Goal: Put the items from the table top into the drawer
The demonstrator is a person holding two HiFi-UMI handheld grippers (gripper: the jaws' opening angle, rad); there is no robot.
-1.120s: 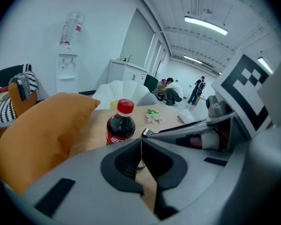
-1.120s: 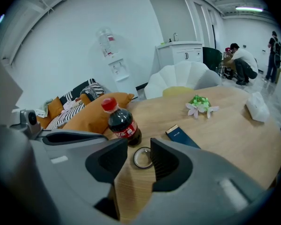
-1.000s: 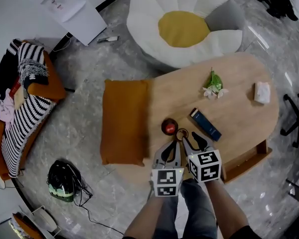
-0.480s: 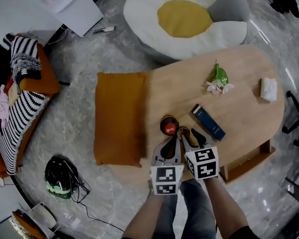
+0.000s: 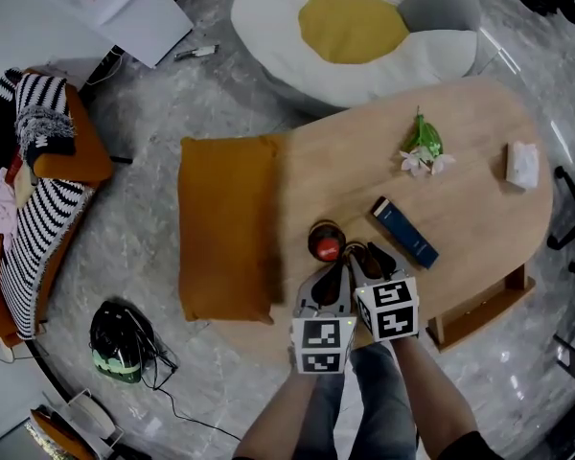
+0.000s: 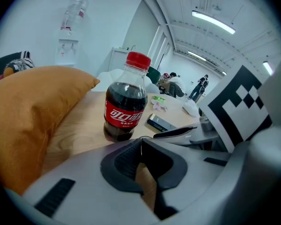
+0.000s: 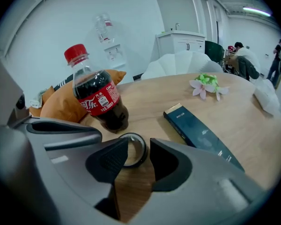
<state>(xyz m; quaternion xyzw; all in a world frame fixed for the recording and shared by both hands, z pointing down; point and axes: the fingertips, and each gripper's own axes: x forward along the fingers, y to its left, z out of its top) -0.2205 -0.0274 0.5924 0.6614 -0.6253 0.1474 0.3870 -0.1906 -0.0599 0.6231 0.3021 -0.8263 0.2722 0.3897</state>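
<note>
On the oval wooden table (image 5: 479, 113) stand a cola bottle (image 5: 324, 241) with a red cap, a dark blue flat box (image 5: 404, 232), a white-and-green flower sprig (image 5: 422, 151) and a white packet (image 5: 522, 164). A small dark ring (image 7: 132, 150) lies just right of the bottle (image 7: 97, 97). My right gripper (image 7: 139, 144) is open, its tips on either side of the ring's near edge without pressing it. My left gripper (image 6: 141, 142) is shut with nothing in it, a little short of the bottle (image 6: 126, 104). In the head view the left gripper (image 5: 337, 271) and right gripper (image 5: 369, 257) sit side by side.
An orange cushion (image 5: 225, 228) lies against the table's left end. A wooden drawer (image 5: 474, 307) juts out under the table's near right edge. Beyond the table is a white flower-shaped beanbag (image 5: 355, 27). A chair base (image 5: 570, 220) stands at the right, and a helmet (image 5: 118, 345) lies on the floor at the left.
Both grippers have sunk a little toward the table near the bottle and the ring. Their jaws look unchanged.
</note>
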